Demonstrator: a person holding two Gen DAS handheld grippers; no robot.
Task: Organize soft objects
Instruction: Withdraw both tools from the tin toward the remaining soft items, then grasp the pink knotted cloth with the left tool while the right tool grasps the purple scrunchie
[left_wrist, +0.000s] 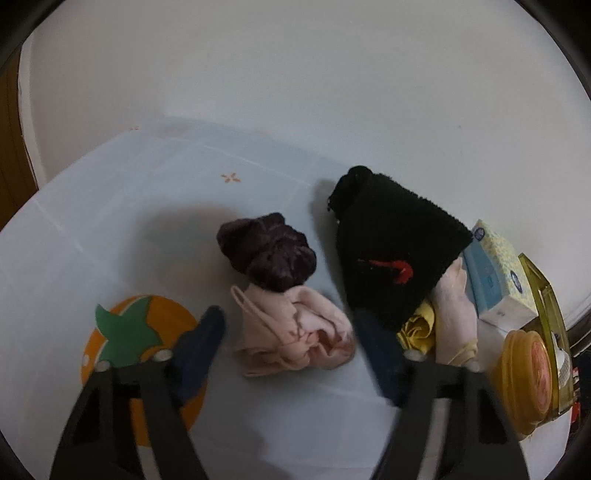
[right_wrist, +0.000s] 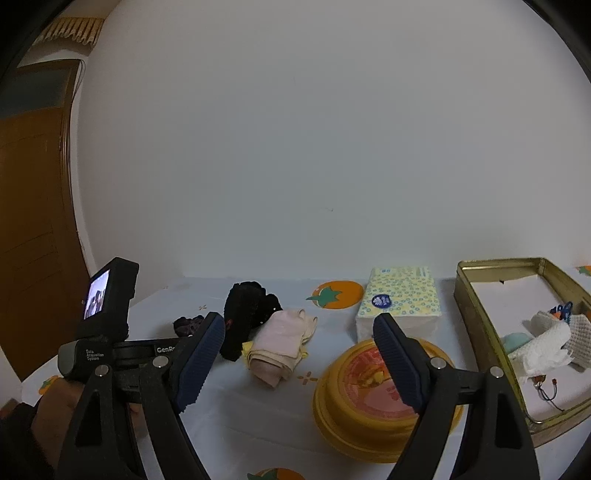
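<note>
Step in hand, by the look of it: reach for the pink cloth bundle (left_wrist: 295, 332) crumpled on the blue tablecloth (left_wrist: 110, 221), just in front of the dark purple knit (left_wrist: 267, 251) and left of the black fleece piece (left_wrist: 395, 251). Left gripper (left_wrist: 288, 343) pitched down over it, jaws half spread, straddling the bundle, pads apparently not yet pressing; nothing grasped. Next move probably: sink lower, clench on a thick fold, lift clear. Right gripper (right_wrist: 299, 358) wide apart and empty, hanging over the yellow round tin (right_wrist: 384, 398), gold tin box (right_wrist: 480, 325) beside it.
</note>
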